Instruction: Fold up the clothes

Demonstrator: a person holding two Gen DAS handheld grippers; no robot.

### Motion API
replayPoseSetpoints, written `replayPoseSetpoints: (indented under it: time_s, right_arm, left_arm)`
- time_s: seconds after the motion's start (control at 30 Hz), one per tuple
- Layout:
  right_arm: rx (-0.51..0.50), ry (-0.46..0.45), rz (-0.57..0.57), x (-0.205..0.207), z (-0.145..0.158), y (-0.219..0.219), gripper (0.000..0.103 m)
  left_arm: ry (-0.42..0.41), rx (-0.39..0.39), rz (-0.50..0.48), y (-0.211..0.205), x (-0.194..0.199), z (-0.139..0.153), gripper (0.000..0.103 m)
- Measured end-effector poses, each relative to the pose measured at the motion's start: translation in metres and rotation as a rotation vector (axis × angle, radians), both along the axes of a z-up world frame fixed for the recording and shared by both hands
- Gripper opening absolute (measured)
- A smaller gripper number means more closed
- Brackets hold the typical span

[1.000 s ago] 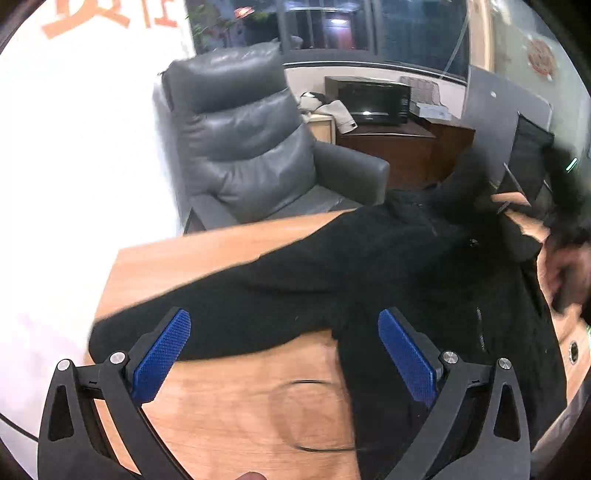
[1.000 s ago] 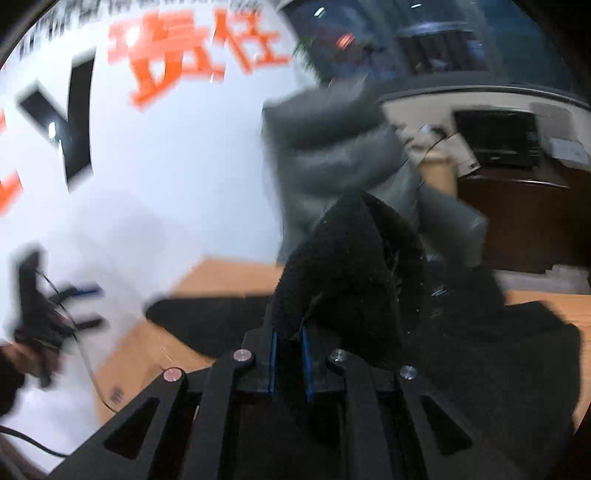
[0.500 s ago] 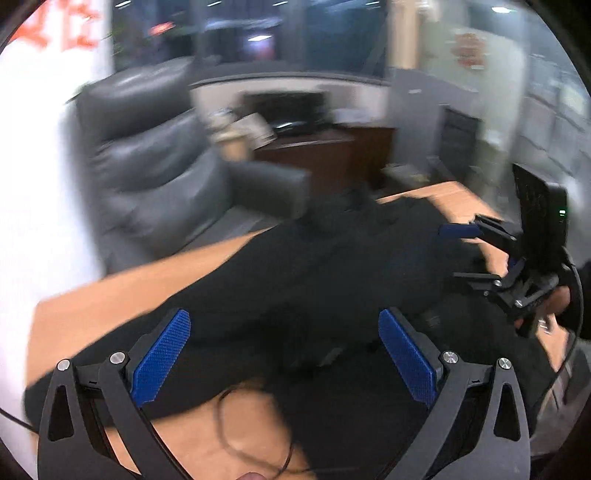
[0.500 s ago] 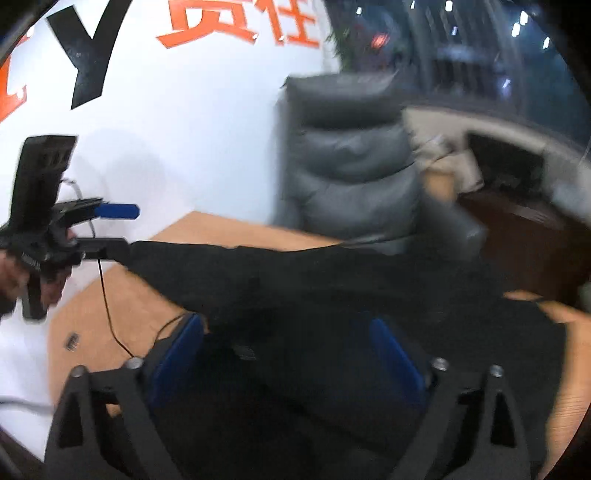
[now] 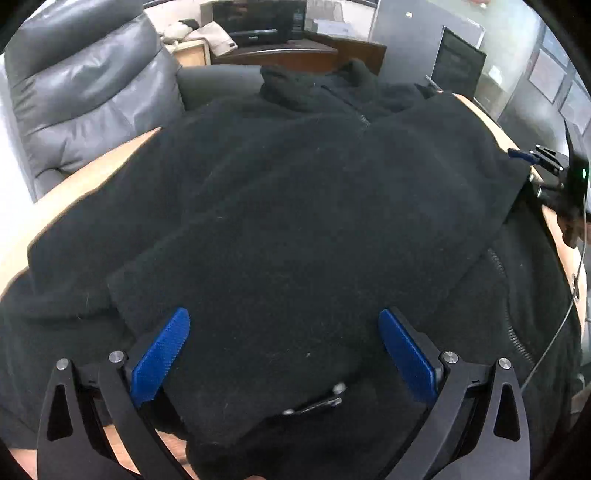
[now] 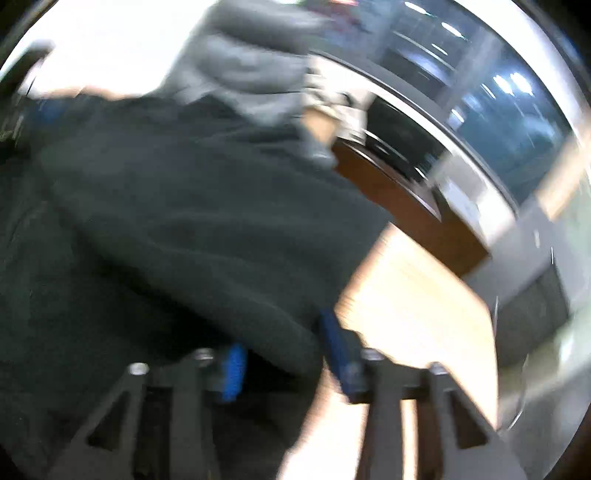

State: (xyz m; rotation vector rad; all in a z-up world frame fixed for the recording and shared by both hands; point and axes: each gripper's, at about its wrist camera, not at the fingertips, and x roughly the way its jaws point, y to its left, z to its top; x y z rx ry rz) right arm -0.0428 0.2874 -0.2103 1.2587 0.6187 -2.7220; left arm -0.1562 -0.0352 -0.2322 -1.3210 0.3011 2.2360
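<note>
A black fleece jacket [image 5: 295, 221] lies spread over the wooden bench [image 5: 92, 173], covering most of it, with a sleeve folded across the body from the right and the collar bunched at the far edge. The left gripper [image 5: 284, 347] hovers low over the near part of the jacket with its blue pads [image 5: 160, 350] wide apart and nothing between them but the cloth lying beneath. A zipper pull [image 5: 317, 402] shows just in front of it. At the right edge of the left wrist view the right gripper [image 5: 543, 162] sits at the jacket's side. The right wrist view is badly blurred: there the right gripper [image 6: 280, 350] appears partly parted, a fold of jacket [image 6: 184, 221] lying between its pads, though whether they pinch the cloth I cannot tell. A grey leather armchair [image 5: 85, 92] stands beyond the bench at far left, and a dark cabinet [image 5: 295, 55] carrying a microwave [image 5: 258, 18] stands behind it.
</note>
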Motion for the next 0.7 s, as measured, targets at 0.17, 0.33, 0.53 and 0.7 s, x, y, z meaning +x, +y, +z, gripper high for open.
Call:
replayPoseSetpoints:
  time_s: [0.17, 0.33, 0.53, 0.7]
  right_arm:
    - [-0.059, -0.031, -0.072, 0.005, -0.006, 0.042, 0.041]
    - [-0.045, -0.046, -0.067, 0.019, 0.036, 0.052, 0.055]
    - [-0.07, -0.041, 0.032, 0.033, 0.12, 0.03, 0.077]
    - [-0.186, 0.027, 0.054, 0.001, 0.163, -0.018, 0.084]
  left_arm:
    - [0.012, 0.032, 0.039, 0.003, 0.004, 0.005, 0.103]
    - [0.018, 0.044, 0.066, -0.015, 0.016, 0.003, 0.103]
    - [0.072, 0.169, 0.324, -0.091, 0.041, 0.046, 0.103]
    - [0.065, 0.199, 0.715, -0.205, 0.052, 0.052, 0.103]
